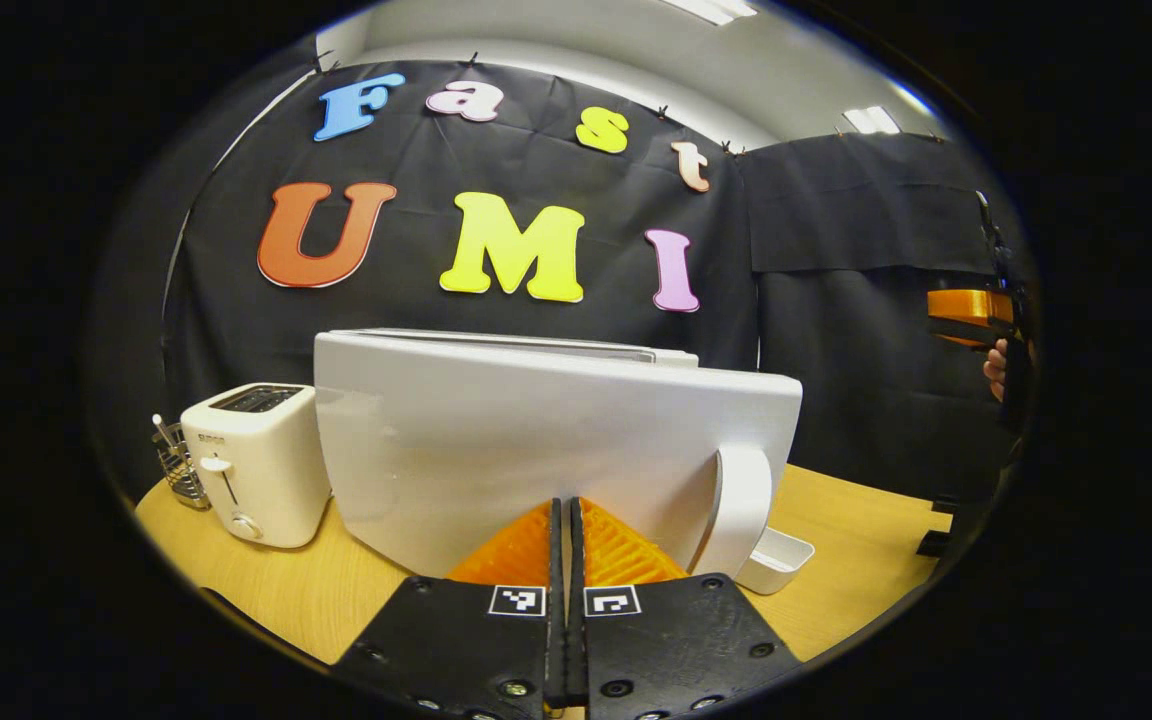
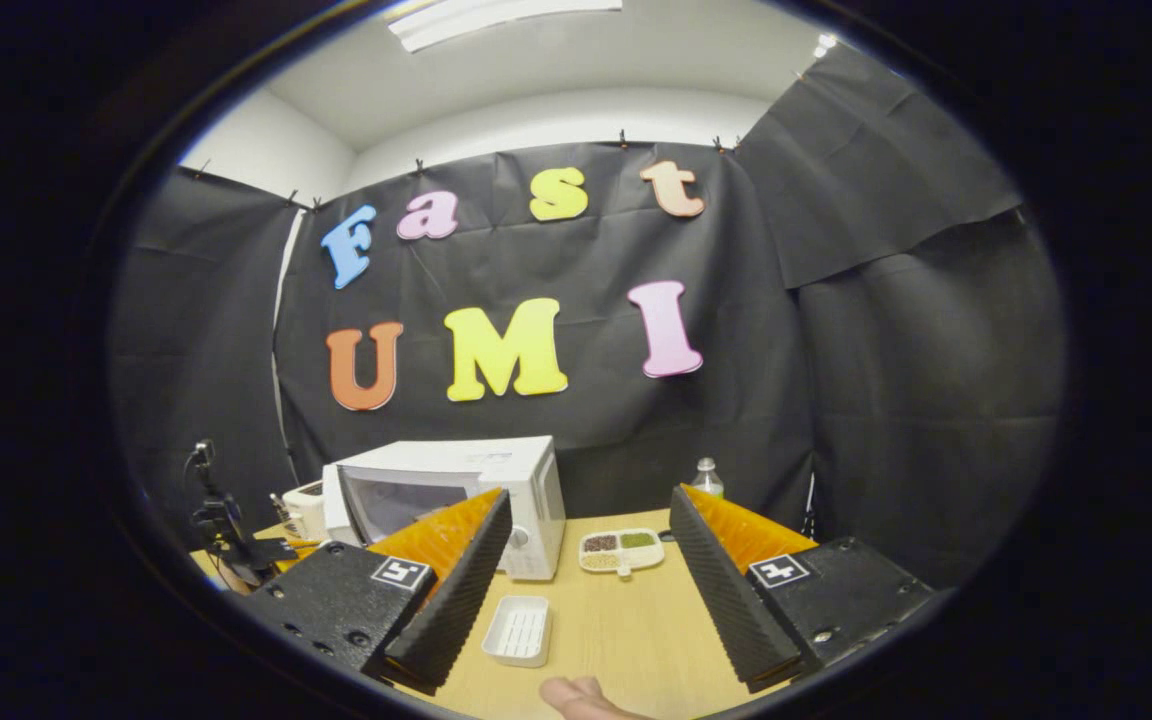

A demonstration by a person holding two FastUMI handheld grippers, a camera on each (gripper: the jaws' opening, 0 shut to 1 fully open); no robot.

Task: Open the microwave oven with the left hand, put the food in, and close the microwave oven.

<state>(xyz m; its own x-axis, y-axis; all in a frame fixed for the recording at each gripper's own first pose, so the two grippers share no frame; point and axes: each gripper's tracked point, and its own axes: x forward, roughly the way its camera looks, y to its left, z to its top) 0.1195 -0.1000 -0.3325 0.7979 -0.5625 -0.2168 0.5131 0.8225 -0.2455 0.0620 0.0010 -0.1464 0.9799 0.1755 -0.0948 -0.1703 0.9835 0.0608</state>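
Table [image 2: 616, 620] – wooden, holds microwave [image 2: 456, 490] | left fingers [image 1: 566, 560] clenched | right fingers [image 2: 711, 590] released

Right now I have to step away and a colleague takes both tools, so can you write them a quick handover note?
Left tool: shut, empty, close in front of the microwave oven, near its door handle.
Right tool: open, empty, held back above the table.
Things: microwave at the table's left with a toaster beside it; divided food tray just right of the microwave; empty white tray nearer; a bottle behind.
Done: nothing visible; the door looks closed.
Left: open the door with the left tool, put the food in, close it.
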